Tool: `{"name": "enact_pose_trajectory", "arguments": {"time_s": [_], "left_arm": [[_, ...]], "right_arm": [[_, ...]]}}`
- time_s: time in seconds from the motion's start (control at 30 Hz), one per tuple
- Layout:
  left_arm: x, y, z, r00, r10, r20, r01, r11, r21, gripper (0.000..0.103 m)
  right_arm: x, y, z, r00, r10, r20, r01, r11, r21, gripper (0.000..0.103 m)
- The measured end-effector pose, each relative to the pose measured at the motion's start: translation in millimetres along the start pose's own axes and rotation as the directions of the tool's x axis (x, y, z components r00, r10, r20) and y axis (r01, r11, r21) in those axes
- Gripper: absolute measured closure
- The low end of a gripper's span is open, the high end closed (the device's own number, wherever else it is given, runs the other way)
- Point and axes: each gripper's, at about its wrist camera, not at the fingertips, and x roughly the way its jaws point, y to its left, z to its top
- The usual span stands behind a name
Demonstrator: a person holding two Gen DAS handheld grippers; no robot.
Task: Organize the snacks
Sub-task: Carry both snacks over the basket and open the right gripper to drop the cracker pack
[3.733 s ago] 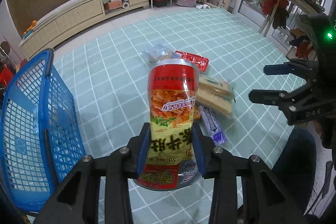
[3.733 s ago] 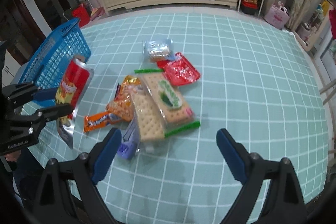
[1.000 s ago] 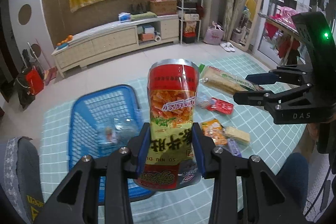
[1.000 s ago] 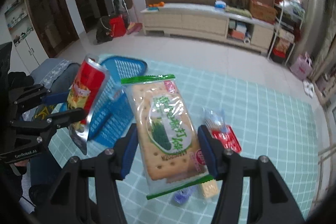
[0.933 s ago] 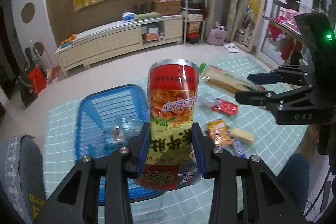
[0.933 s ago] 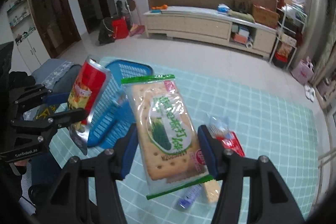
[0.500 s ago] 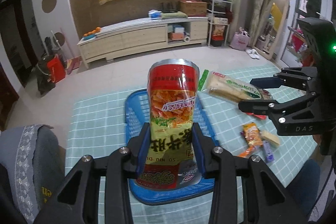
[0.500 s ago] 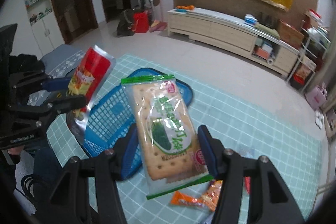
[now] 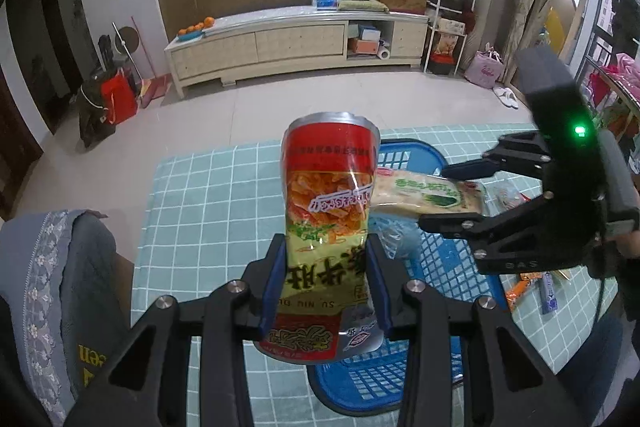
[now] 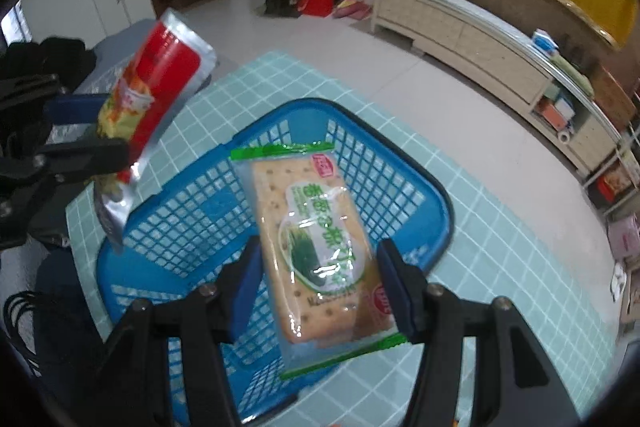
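Note:
My left gripper is shut on a red and yellow snack bag, held upright in the air at the near left side of the blue basket. The bag also shows in the right wrist view. My right gripper is shut on a clear green-edged cracker pack and holds it over the basket. That pack shows in the left wrist view over the basket. A clear bag lies inside the basket.
The basket stands on a table with a teal checked cloth. Loose snack packs lie on the cloth right of the basket. A grey cushioned chair is at the left. A long cabinet stands across the floor.
Both grippers have swung left with their snacks. The basket has come under them, and the cracker pack now hangs over it. The loose snacks have slid off to the right.

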Motion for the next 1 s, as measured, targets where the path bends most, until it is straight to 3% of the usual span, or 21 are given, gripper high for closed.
{"name": "enact_pose_trajectory", "arguments": {"time_s": [0.13,0.2,0.37,0.4,0.5,0.73,0.8,1.0], "left_arm": [[11.6,-0.4,2.9,1.000,-0.028,-0.015,0.028,1.000,-0.001,0.067],[17.5,0.4,4.9,0.997,-0.079,-0.024,0.079,0.997,-0.013,0.066],[27.7,-2.6,4.9,0.997,-0.059,-0.048,0.059,0.998,-0.012,0.066],[28.9,-1.9,4.8,0.997,-0.055,-0.051,0.054,0.998,-0.015,0.066],[24.7,-2.7,4.2,0.995,-0.091,-0.045,0.090,0.996,-0.021,0.066],[19.9,-13.1,2.7,0.995,-0.085,-0.055,0.084,0.996,-0.017,0.066],[16.8,-17.2,2.5,0.995,-0.093,-0.047,0.093,0.996,-0.010,0.066],[20.1,-24.5,2.0,0.995,-0.089,-0.054,0.090,0.996,0.017,0.067]], "right_arm": [[22.8,1.4,9.8,0.999,0.011,-0.036,-0.013,0.997,-0.076,0.042],[29.8,2.2,13.3,0.999,0.019,-0.039,-0.023,0.994,-0.107,0.042],[44.4,-0.3,14.9,0.998,-0.050,-0.034,0.044,0.985,-0.169,0.038],[44.2,-2.2,14.8,0.998,-0.050,-0.029,0.045,0.985,-0.164,0.035],[31.7,-5.6,8.0,0.998,-0.042,0.036,0.047,0.987,-0.153,0.010],[-3.7,-16.1,-13.6,0.995,-0.081,0.062,0.081,0.997,-0.005,0.008],[-12.7,-22.8,-23.8,0.992,-0.125,0.024,0.122,0.989,0.086,0.008],[-30.0,-28.4,-42.9,0.976,-0.213,-0.035,0.216,0.960,0.179,0.008]]}}
